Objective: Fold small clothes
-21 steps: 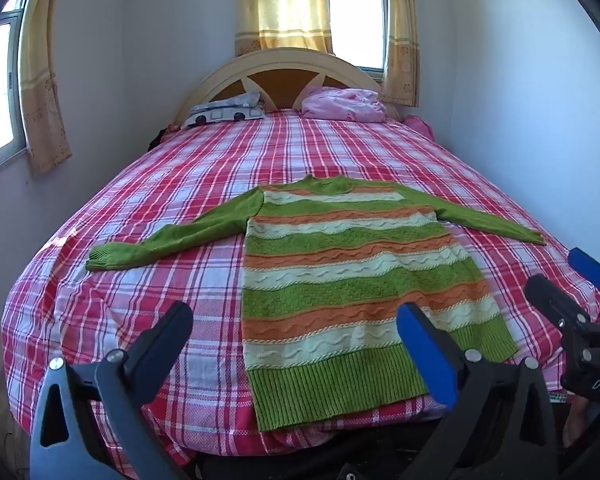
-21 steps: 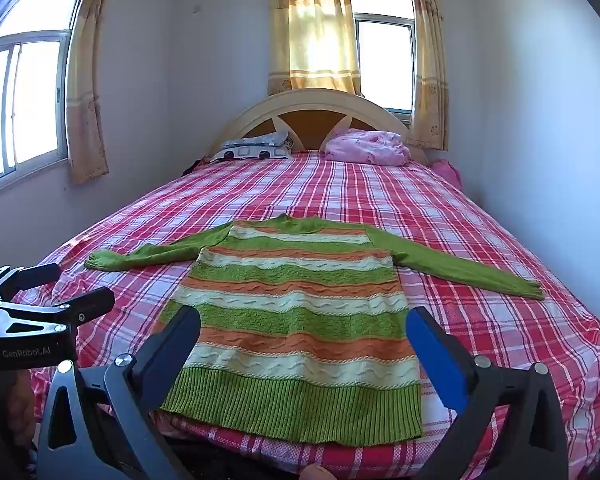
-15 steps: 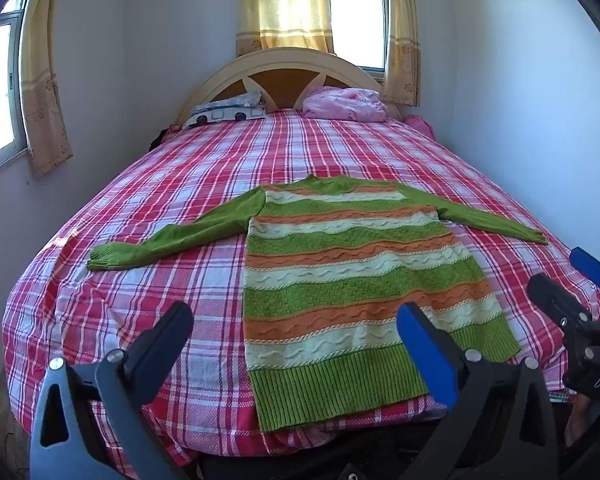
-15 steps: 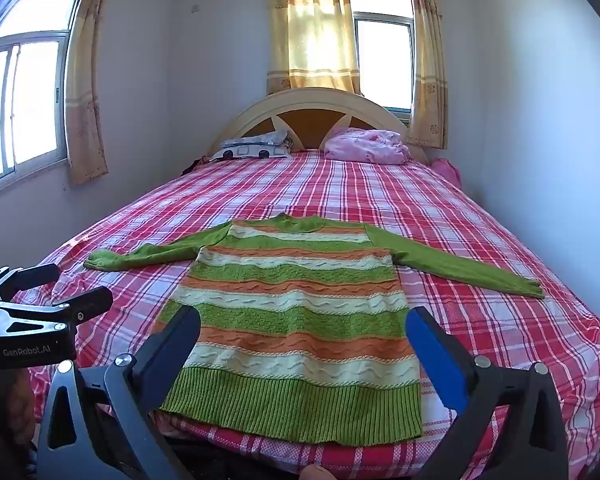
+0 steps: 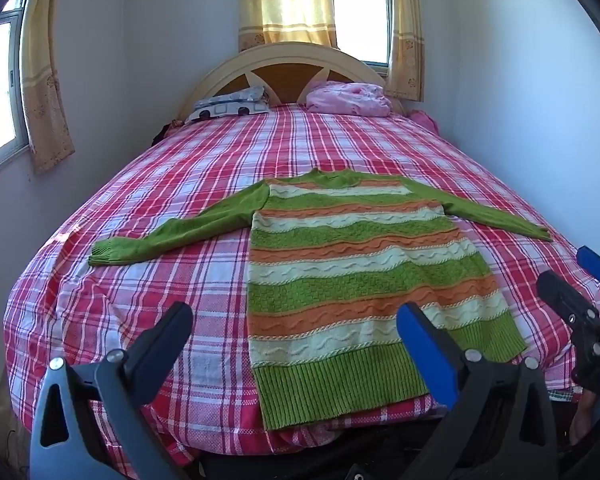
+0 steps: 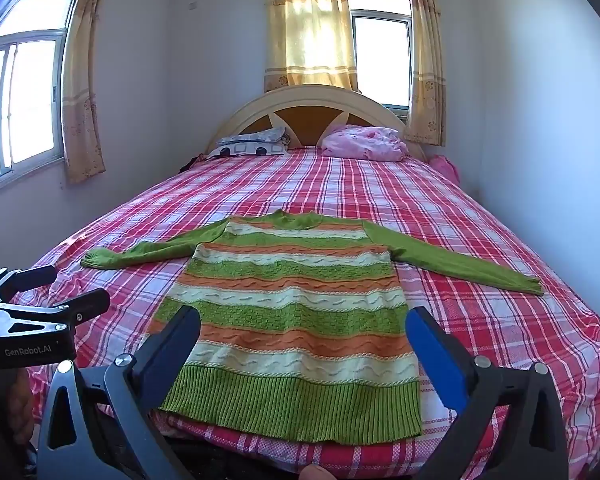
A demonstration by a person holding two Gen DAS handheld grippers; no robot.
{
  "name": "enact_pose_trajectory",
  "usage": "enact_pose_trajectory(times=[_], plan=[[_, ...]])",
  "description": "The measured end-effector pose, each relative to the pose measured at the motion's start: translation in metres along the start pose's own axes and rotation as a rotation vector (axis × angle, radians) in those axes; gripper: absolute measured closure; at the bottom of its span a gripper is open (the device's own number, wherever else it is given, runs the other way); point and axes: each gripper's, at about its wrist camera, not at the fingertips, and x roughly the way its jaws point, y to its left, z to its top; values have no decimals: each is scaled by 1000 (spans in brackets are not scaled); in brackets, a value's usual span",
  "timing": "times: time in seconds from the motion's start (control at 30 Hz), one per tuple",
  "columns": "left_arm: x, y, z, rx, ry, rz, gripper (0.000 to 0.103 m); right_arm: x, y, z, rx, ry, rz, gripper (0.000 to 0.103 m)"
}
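Both grippers wide open above the near bed edge, folding not begun.

The left gripper (image 5: 294, 330) and right gripper (image 6: 302, 330) hold nothing, jaws spread to their widest. Beyond them the striped sweater (image 6: 296, 308) lies flat on the plaid bed (image 6: 480, 216), hem nearest, both sleeves stretched out sideways; every fold remains to do.

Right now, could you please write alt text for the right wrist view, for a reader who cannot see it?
A green, orange and cream striped sweater lies flat, sleeves spread, on a red plaid bed. The open right gripper hovers near its hem, holding nothing; the left gripper shows at the left edge.
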Motion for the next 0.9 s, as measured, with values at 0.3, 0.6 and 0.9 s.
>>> enact_pose_trajectory(times=[0.3, 0.6, 0.9], plan=[[3, 3, -1, -8, 4, 10, 0, -1, -1, 1, 1, 2, 0, 1], [2, 6, 0, -11, -2, 12, 0, 0, -1, 0, 2, 1, -1, 1], [1, 8, 0, -15, -5, 15, 0, 0, -1, 0, 0, 1, -1, 1]])
